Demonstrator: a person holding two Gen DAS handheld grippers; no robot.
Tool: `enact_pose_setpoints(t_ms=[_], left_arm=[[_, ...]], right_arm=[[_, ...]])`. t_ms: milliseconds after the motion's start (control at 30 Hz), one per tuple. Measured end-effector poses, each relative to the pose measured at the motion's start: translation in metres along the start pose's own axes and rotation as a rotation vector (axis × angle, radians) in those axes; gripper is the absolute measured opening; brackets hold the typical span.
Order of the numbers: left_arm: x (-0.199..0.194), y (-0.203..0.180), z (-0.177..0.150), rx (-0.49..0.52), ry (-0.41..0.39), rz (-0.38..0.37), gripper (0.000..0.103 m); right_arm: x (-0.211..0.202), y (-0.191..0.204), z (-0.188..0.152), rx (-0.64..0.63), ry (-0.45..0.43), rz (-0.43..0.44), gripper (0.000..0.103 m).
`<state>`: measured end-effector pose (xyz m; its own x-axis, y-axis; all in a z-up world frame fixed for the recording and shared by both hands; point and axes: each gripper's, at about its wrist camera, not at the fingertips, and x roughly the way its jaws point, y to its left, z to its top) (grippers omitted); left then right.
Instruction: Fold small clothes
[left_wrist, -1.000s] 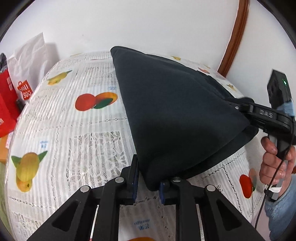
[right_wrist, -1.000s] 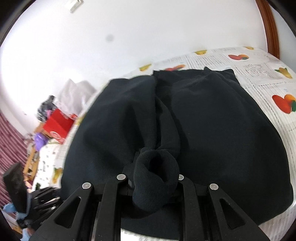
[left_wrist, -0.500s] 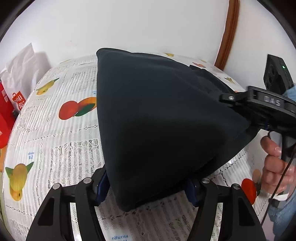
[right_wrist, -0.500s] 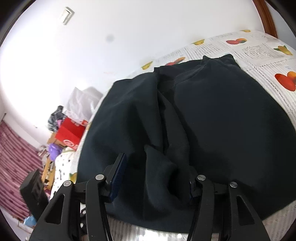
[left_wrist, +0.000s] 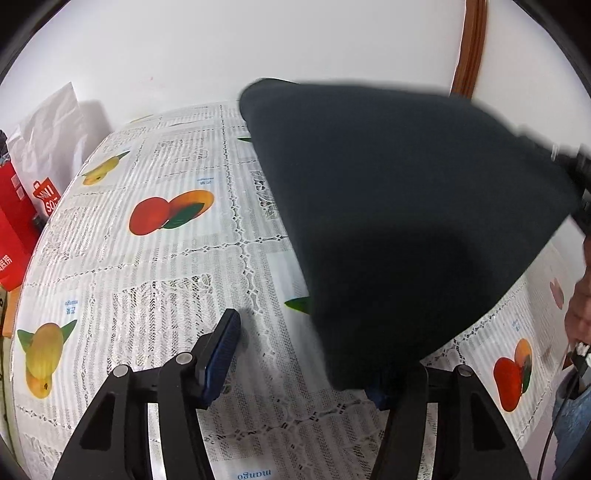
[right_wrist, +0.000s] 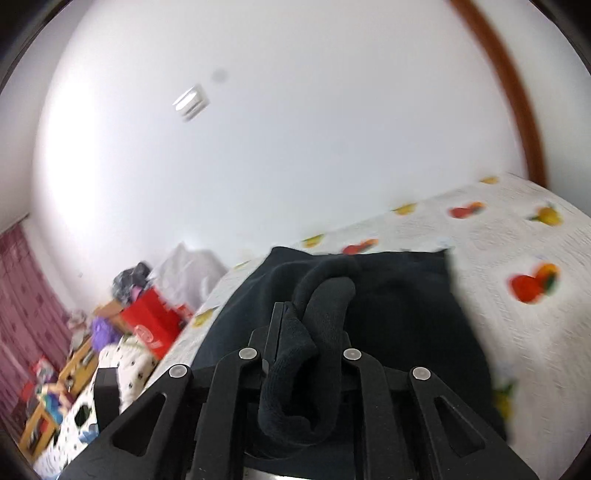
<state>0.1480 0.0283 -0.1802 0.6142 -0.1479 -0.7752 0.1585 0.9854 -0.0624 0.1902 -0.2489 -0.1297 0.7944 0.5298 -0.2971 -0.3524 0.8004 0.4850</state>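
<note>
Left claw (left_wrist: 306, 358): a second ago clamped on corner of dark garment (left_wrist: 399, 221), now let go; jaws wide, closing slightly, cloth overlapping right pad only, angled down at bench (left_wrist: 147, 266). Garment since lifted at right side, left part on bench near far edge. Right claw (right_wrist: 306, 332): released, re-gripped; now narrow, closing on rolled garment edge, raised, near level.
</note>
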Motion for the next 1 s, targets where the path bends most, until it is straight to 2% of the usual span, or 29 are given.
enact_pose_setpoints(t_ms=[133, 200, 300, 433, 567, 700, 800, 900, 933, 1000], left_arm=[[0.002, -0.004, 0.000, 0.019, -0.006, 0.017, 0.058], [0.003, -0.003, 0.002, 0.017, -0.008, 0.007, 0.059], [0.002, -0.005, 0.003, 0.023, -0.004, -0.001, 0.063], [0.003, -0.019, 0.009, 0.036, -0.007, -0.032, 0.063], [0.010, -0.044, 0.015, 0.084, -0.011, 0.016, 0.064], [0.018, -0.035, 0.021, 0.023, 0.022, -0.014, 0.066], [0.016, -0.035, 0.018, 0.022, 0.018, 0.004, 0.066], [0.016, -0.035, 0.017, 0.019, 0.011, 0.009, 0.066], [0.016, -0.035, 0.017, 0.016, 0.008, 0.011, 0.066], [0.016, -0.036, 0.016, 0.016, 0.007, 0.012, 0.066]], right_arm=[[0.020, -0.049, -0.018, 0.137, 0.164, -0.107, 0.014], [0.033, -0.059, -0.030, 0.157, 0.238, -0.153, 0.014], [0.028, -0.053, -0.032, 0.106, 0.211, -0.187, 0.015], [0.031, -0.053, -0.032, 0.108, 0.217, -0.195, 0.015], [0.030, -0.053, -0.030, 0.117, 0.224, -0.192, 0.015], [0.030, -0.046, -0.023, 0.088, 0.222, -0.184, 0.015], [0.013, -0.035, -0.008, -0.009, 0.141, -0.138, 0.014], [-0.011, -0.042, 0.001, 0.017, 0.045, -0.087, 0.014], [-0.015, -0.050, 0.000, 0.030, 0.039, -0.116, 0.014], [-0.006, -0.064, -0.009, 0.031, 0.098, -0.183, 0.014]])
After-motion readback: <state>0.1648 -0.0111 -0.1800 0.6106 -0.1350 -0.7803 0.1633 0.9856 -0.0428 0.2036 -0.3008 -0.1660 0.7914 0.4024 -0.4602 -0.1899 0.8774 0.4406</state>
